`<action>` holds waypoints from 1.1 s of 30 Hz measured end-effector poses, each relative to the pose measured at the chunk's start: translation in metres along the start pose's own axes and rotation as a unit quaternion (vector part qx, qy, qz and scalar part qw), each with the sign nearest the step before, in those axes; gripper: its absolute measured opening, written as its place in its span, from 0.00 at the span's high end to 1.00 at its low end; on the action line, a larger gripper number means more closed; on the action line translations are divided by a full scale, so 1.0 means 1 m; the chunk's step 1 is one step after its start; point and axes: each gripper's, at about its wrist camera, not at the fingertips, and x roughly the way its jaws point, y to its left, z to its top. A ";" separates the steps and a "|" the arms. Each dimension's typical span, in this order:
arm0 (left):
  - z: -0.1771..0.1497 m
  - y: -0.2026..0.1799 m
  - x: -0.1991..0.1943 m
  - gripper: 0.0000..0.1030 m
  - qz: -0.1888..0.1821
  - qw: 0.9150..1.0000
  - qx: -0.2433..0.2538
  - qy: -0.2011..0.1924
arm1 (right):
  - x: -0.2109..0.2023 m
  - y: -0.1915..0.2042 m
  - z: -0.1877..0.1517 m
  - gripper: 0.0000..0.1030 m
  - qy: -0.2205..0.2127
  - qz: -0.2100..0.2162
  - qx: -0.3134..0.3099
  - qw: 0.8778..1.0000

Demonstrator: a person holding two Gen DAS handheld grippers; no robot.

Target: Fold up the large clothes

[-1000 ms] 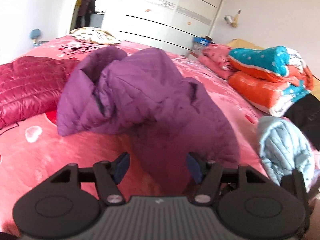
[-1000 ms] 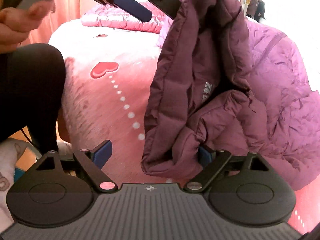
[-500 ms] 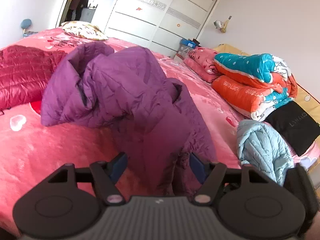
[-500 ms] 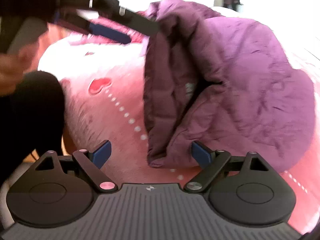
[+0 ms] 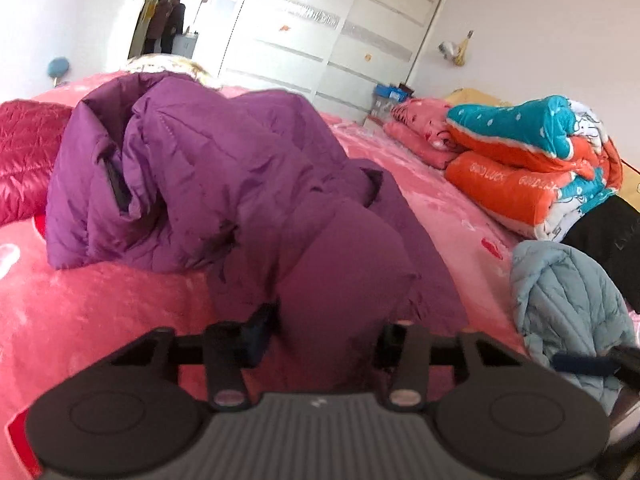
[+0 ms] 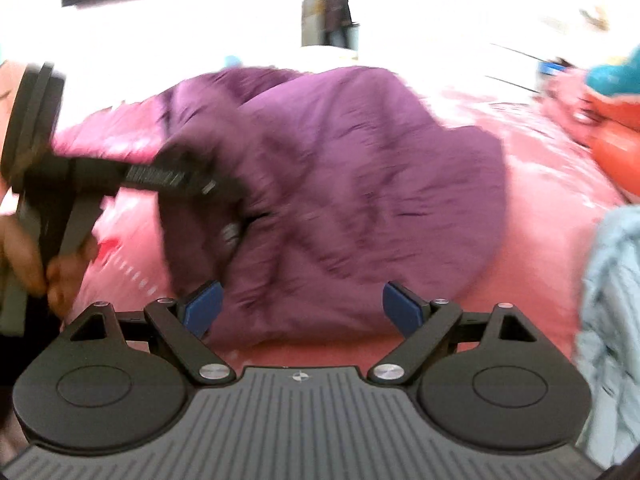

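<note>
**Right hand lets go, left hand takes over the purple jacket**

There it goes — your right gripper (image 6: 302,306) has released! A second ago a bunched fold of the purple jacket (image 5: 240,184) sat between its blue pads; now the jaws stand wide apart with nothing between them, and the jacket's near hem lies just ahead of the fingertips. The view is blurred, so you are on the move.

Meanwhile your left gripper (image 5: 320,332) has come down from its raised hold and sits low at the bed. Its jaws are partly closed around a thick roll of purple fabric, which fills the gap; whether the pads truly pinch it, I cannot tell, as the right-hand pad is hidden behind cloth.

What it means: the jacket has dropped from hanging to a slumped heap on the pink bedspread (image 5: 100,312), collar end away from you, not yet flat. To my eye the fold has barely begun; spreading comes first.

Now your room. On your left the bedspread is open, with the red quilted jacket (image 5: 24,160) farther off — good space to pull a sleeve out. On your right it is tight: the light blue jacket (image 5: 568,300) lies just beside the purple hem, with the stacked quilts (image 5: 520,168) behind it. Drag that way and you will likely snag it.
</note>
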 end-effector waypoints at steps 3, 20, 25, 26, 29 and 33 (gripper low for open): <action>-0.007 -0.001 -0.002 0.74 -0.006 0.999 0.029 -0.016 | -0.007 -0.009 0.013 0.00 -0.016 -0.022 0.034 0.999; -0.037 0.010 -0.012 0.85 -0.028 0.993 0.104 -0.039 | 0.101 0.132 0.184 0.00 0.028 0.160 -0.040 0.986; -0.039 0.018 -0.008 0.84 -0.028 0.995 0.094 -0.027 | 0.168 0.174 0.199 0.00 0.101 0.175 -0.079 0.976; -0.039 0.019 -0.007 0.84 -0.028 0.995 0.091 -0.024 | 0.182 0.178 0.200 0.00 0.116 0.181 -0.076 0.974; -0.040 0.023 -0.004 0.84 -0.025 0.996 0.084 -0.014 | 0.213 0.192 0.200 0.03 0.147 0.173 -0.086 0.970; -0.041 0.029 0.003 0.82 -0.017 0.997 0.070 0.006 | 0.249 0.199 0.194 0.11 0.187 0.182 -0.074 0.963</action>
